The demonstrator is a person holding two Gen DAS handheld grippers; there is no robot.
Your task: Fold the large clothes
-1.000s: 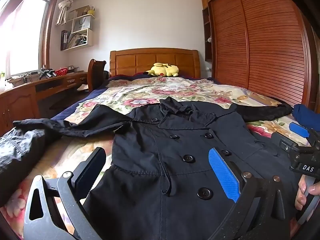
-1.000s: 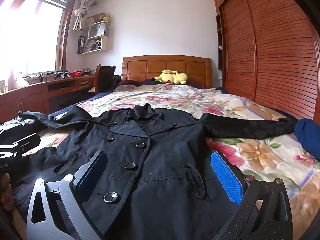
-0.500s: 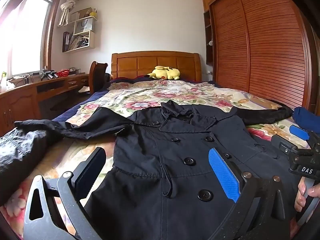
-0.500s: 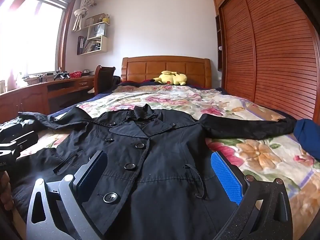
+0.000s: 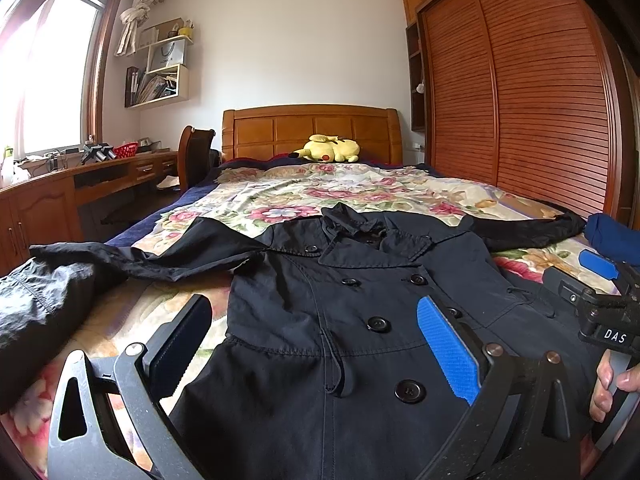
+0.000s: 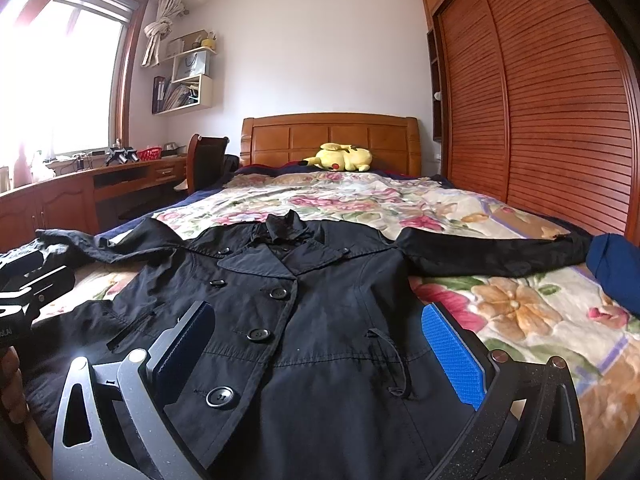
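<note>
A black double-breasted trench coat [image 5: 360,312] lies face up on the floral bedspread [image 5: 328,192], collar toward the headboard, sleeves spread left and right. It also shows in the right wrist view [image 6: 320,300]. My left gripper [image 5: 316,344] is open and empty, hovering above the coat's lower front. My right gripper [image 6: 320,352] is open and empty above the coat's waist. The right gripper also shows at the right edge of the left wrist view [image 5: 604,304]. The left gripper shows at the left edge of the right wrist view [image 6: 28,296].
A yellow plush toy [image 5: 328,148] lies by the wooden headboard [image 5: 312,128]. A blue cloth [image 6: 616,268] sits at the bed's right edge. A slatted wardrobe [image 5: 520,100] stands on the right. A desk [image 5: 60,196] and chair [image 5: 196,156] stand on the left.
Both cameras have tilted slightly upward, showing more ceiling; the coat sits lower in view. Both grippers stay open and the coat has not moved.
</note>
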